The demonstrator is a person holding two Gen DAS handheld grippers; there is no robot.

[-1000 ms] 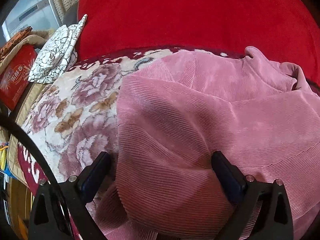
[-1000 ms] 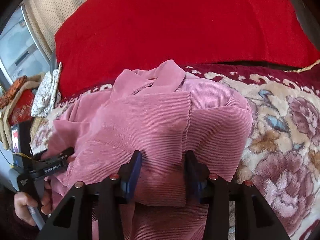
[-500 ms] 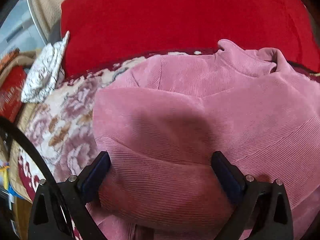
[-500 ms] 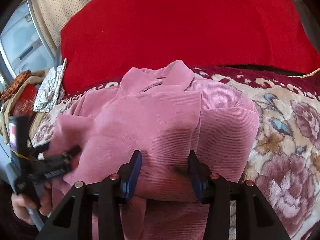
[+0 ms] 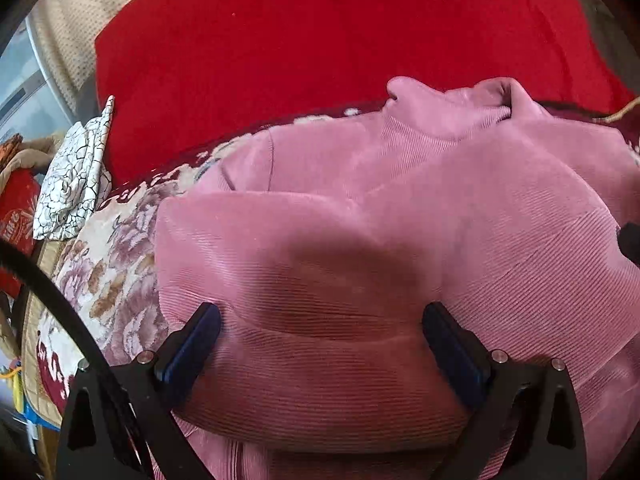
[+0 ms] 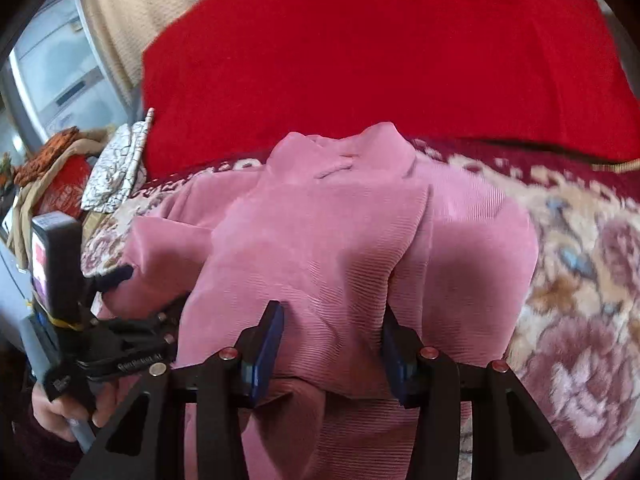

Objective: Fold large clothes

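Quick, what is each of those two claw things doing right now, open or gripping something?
Left gripper: open, jaws wide apart, folded pink corduroy garment bulging between them.
Right gripper: open, jaws apart, a fold of the same garment lying between them.

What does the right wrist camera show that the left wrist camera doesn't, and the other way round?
Only the right wrist view shows the left gripper from outside, the hand holding it, and the window. Only the left wrist view shows the black cable. Both show the pink garment, red blanket, floral bedspread and crackle-patterned cloth.
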